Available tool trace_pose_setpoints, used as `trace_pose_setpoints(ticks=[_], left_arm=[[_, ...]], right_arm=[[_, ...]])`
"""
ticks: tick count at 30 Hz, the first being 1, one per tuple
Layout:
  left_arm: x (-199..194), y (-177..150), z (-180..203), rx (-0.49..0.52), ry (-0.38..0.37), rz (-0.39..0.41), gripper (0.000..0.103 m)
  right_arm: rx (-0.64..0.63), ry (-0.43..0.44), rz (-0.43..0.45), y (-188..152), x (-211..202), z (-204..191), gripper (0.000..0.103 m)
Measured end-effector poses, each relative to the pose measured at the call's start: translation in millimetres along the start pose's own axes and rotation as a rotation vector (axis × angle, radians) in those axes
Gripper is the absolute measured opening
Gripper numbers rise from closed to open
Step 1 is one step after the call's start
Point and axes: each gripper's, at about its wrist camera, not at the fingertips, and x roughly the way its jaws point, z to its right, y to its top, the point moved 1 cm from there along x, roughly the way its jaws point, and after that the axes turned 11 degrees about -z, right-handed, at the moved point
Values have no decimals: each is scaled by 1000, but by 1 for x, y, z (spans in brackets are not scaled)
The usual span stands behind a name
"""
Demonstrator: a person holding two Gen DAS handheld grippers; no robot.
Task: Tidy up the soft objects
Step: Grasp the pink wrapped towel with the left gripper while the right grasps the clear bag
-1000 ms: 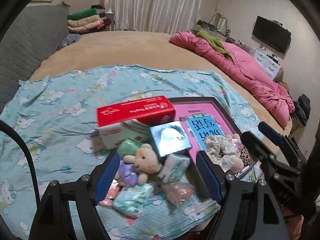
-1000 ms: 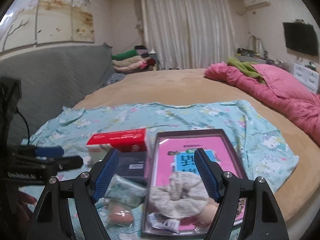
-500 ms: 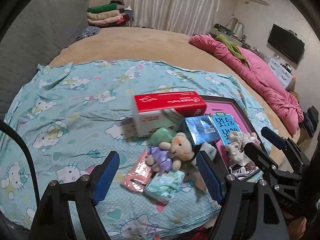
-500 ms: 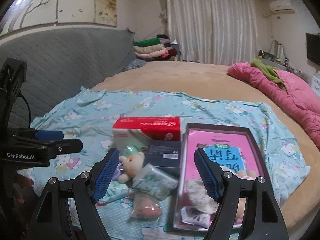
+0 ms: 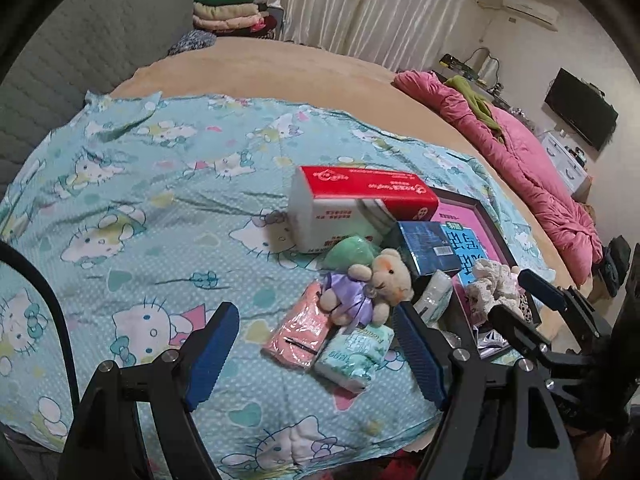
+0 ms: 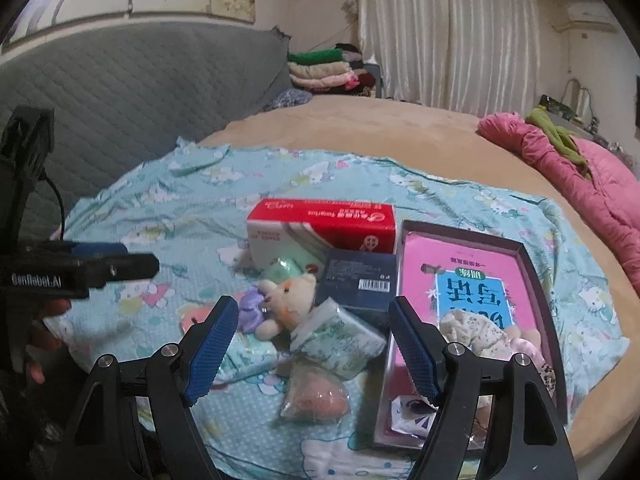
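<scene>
The left gripper point(image 5: 316, 356) hangs above the near edge of the bed point(image 5: 280, 68), jaws released and spread wide, nothing between them. The right gripper point(image 6: 312, 346) is in the same condition: jaws released, nothing gripped, held above the pile of soft objects.

A light-blue cartoon-print sheet point(image 5: 160, 184) covers the near part of the bed. The objects lie clustered on it:

- Teddy bear point(image 5: 376, 284) in a purple dress, lying on its side at the centre of the pile.
- Pink packet point(image 5: 298, 336), flat on the sheet, touching the bear's lower side.
- Tissue pack point(image 5: 354, 354), green and white, just beside the pink packet.
- Second tissue pack point(image 6: 340, 338), tilted against the bear, seen from the right wrist.
- Clear bag with pink contents point(image 6: 318, 398), near the sheet's front edge.
- Green soft item point(image 5: 350, 254), between the bear and the red-and-white tissue box point(image 5: 352, 208).
- Dark blue box point(image 5: 430, 246), leaning against the tissue box and the tray.

A dark-rimmed tray point(image 6: 536, 280) with a pink lining lies to the right of the pile. A cream scrunchie point(image 6: 478, 330) rests inside it at the near end.

A pink quilt point(image 5: 532, 168) lies bunched at the far right of the bed.
</scene>
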Motion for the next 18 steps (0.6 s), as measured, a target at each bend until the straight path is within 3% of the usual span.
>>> trace_pose_setpoints(ticks=[13,18], left_arm=[[37,-19,8,80,-47,-97,79],[49,-19,-3,54,-45,-119,79]], right_arm=[[-91,13,-143,-22,34,-12,79],[-111,-4,-172,-27,43,-13,79]])
